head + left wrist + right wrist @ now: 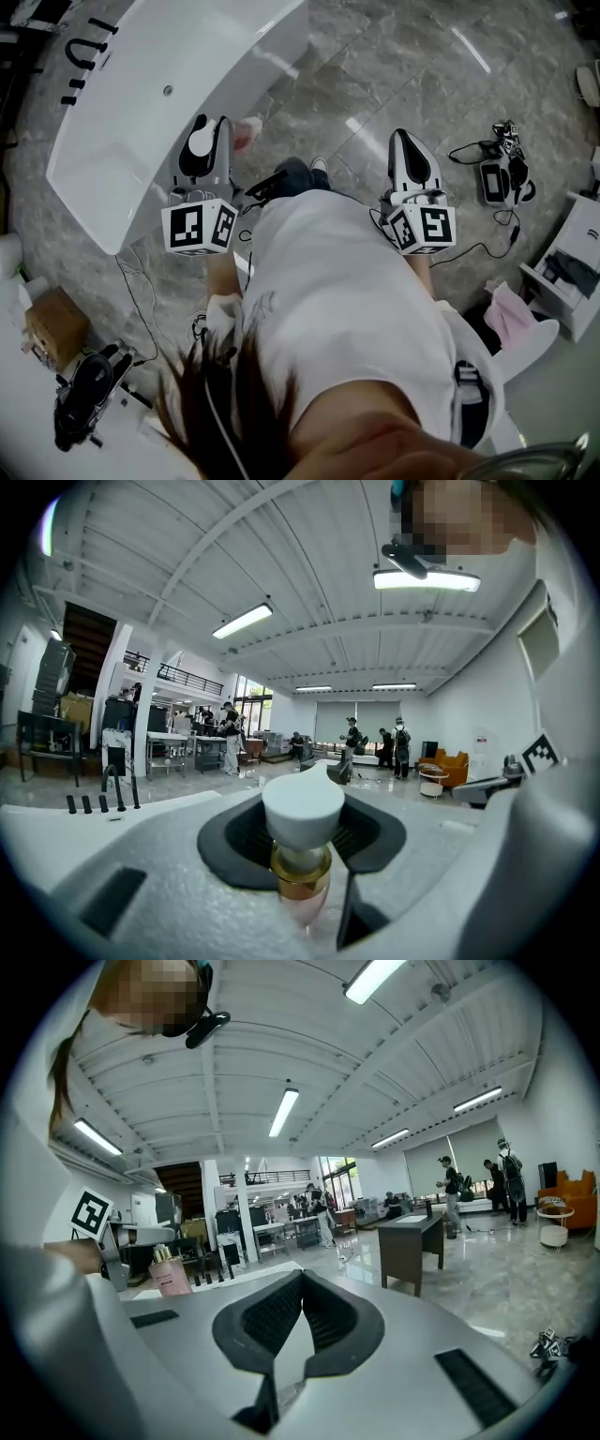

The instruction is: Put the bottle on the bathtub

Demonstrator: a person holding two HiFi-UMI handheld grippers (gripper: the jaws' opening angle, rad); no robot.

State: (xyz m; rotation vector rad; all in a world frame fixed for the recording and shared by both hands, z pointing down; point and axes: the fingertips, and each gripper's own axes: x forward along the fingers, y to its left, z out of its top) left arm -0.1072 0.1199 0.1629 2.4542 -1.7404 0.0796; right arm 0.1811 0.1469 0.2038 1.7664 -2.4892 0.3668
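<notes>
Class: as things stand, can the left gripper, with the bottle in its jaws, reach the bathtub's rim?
Probably yes. The left gripper, shut on the bottle, hangs right beside the bathtub's near rim, and nothing visible stands between them.

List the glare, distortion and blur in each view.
Head view: wide-angle warp and dark corners; lights streak as glare on the glossy floor beside the bathtub. Left gripper view: the ceiling lamp blows out white; the near bottle looks soft below its cap. Right gripper view: black corners, bowed ceiling lines.
</notes>
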